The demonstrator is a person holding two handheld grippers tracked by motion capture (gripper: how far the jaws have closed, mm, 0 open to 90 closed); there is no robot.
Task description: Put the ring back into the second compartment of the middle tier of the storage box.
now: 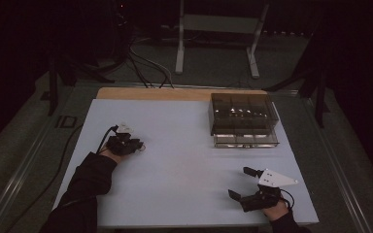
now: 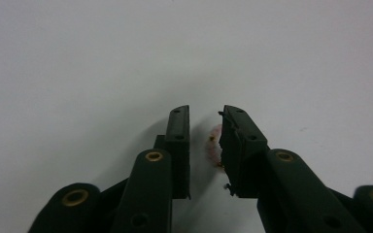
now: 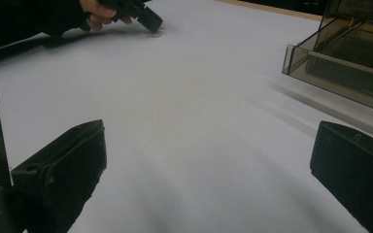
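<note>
Left hand-held gripper [image 2: 206, 145] low on the white tabletop [image 1: 184, 155], jaws narrowed around a small pink object [image 2: 214, 145]; contact not discernible. Right hand-held gripper [image 1: 246, 183] spread wide, empty, near the smoked drawer box [image 1: 243, 121]. Risk: object is tiny and flat; pads may skid over it.

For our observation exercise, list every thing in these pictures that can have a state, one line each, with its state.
left hand-held gripper: jaws nearly together around a small pinkish item, contact unclear
small pinkish item: lying on the white table top, between the left jaws
right hand-held gripper: jaws wide open, nothing between them
clear drawer box: standing at the table's far right, bottom drawer slightly pulled out
white table top: flat
</note>
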